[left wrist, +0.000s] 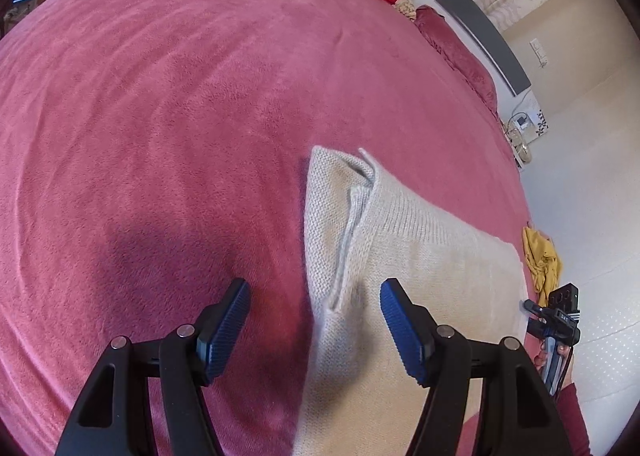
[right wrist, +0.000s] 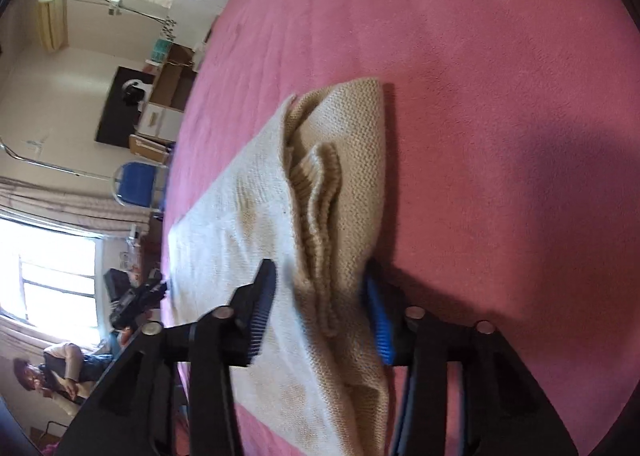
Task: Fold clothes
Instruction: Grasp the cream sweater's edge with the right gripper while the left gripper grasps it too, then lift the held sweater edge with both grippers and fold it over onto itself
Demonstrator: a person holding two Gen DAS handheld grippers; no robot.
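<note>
1. Step in hand, as I read it: taking hold of a cream knit sweater point(left wrist: 420, 252) for the next fold. It lies partly folded on a pink bed blanket point(left wrist: 160, 135), a sleeve w/ ribbed cuff point(right wrist: 320, 191) doubled back on top.

2. Left gripper point(left wrist: 316, 330): jaws wide apart, nothing clamped. The sweater's folded edge runs up between the two blue pads point(left wrist: 224, 332); neither pad presses on the knit. Rest of the garment spreads ahead and to the right of this gripper.

3. Right gripper point(right wrist: 316, 316): jaws part-closed, astride the bunched fold below the cuff. Cloth fills the gap; the right-hand pad point(right wrist: 380, 324) sits against the sweater's edge, the other pad lies on or just above the flat knit. Can't tell if the pinch is firm — reads as not yet clamped.

4. In the left wrist view the right gripper point(left wrist: 554, 320) shows at the sweater's far right edge, so the two sit at opposite ends of the garment.

5. Next move calls for: right to finish its pinch thru all layers, not only the top one; left to drop onto the edge and close.

6. Risk: loose cuff may slip out if only the outer layer is caught.
</note>
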